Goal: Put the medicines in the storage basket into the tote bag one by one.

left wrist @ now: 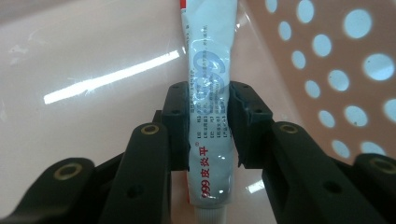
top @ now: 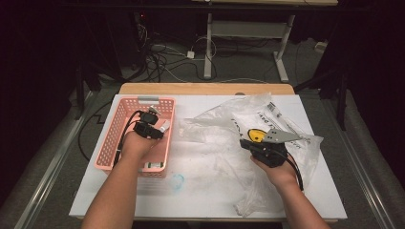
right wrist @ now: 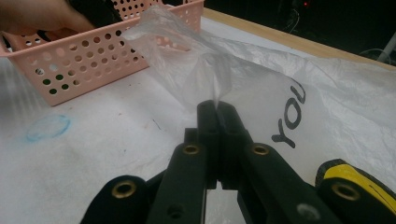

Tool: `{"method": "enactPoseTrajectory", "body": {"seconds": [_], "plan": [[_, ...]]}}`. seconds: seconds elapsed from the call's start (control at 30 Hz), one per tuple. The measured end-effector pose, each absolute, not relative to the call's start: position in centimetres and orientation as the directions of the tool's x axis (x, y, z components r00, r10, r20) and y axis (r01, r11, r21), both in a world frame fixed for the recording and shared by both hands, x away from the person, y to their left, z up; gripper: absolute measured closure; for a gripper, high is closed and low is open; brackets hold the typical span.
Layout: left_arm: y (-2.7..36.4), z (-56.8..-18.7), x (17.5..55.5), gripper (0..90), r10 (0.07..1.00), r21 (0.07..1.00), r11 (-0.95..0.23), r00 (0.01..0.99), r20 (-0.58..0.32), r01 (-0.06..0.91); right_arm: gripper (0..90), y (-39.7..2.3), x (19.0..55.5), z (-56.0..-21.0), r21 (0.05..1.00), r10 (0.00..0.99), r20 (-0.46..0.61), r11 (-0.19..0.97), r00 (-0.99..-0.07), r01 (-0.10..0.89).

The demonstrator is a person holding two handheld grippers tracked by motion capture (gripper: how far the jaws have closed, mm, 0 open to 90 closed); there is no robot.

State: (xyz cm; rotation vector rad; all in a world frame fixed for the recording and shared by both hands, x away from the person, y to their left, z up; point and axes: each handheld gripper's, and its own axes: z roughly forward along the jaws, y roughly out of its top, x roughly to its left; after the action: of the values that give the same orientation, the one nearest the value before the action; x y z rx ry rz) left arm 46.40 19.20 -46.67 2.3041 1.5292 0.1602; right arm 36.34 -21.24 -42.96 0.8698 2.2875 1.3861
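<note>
On the left side of the white table [top: 210,191], a pink perforated basket [top: 111,138] is sitting, and the person's left hand is reaching down into it with the left gripper [top: 152,125]. Seen along that gripper in the left gripper view, its two black jaws are standing on either side of one white ointment tube [left wrist: 209,116] with red and blue print. The pads are pressing against the tube's sides, so it appears clamped around the middle. The tube is lying on the basket floor with its long axis running straight away from the gripper, in line with the jaws, its cap end nearest the camera. Lifting straight up should therefore be enough to bring it clear of the basket wall on the right of that view.

Moving right, one crumpled clear plastic bag [top: 248,119] with black lettering is spreading across the middle and right of the table. The right gripper [right wrist: 217,109] is pinching a raised fold of this bag, its jaws pressed fully together on the film. One yellow and black object [top: 256,135] is lying just beside that gripper; what it is I cannot tell.

Count: two grippers, one basket, one tube between the jaws, one bag. The left hand is nearer the tube; the right is well apart from it.
</note>
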Motion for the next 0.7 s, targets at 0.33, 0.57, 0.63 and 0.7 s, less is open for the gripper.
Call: {"method": "enactPoseTrajectory", "body": {"seconds": [0.33,0.57,0.63,0.7], "plan": [[19.3,-46.5,46.4,68.9,0.911,0.374,-0.333,0.398,-0.112,0.866,90.0,-21.3,36.3,-42.9,0.881,0.650,0.032,0.341,-0.759,0.328],[19.6,-46.0,46.2,68.9,0.913,0.392,-0.317,0.390,-0.121,0.864,90.0,-21.3,36.4,-43.0,0.881,0.650,0.032,0.341,-0.759,0.329],[19.7,-45.7,46.1,68.9,0.913,0.400,-0.313,0.389,-0.122,0.861,90.0,-21.3,36.3,-42.9,0.881,0.650,0.031,0.341,-0.759,0.327],[19.8,-45.4,46.0,68.9,0.914,0.408,-0.308,0.387,-0.124,0.859,90.0,-21.4,36.3,-42.9,0.882,0.650,0.029,0.341,-0.759,0.326]]}}
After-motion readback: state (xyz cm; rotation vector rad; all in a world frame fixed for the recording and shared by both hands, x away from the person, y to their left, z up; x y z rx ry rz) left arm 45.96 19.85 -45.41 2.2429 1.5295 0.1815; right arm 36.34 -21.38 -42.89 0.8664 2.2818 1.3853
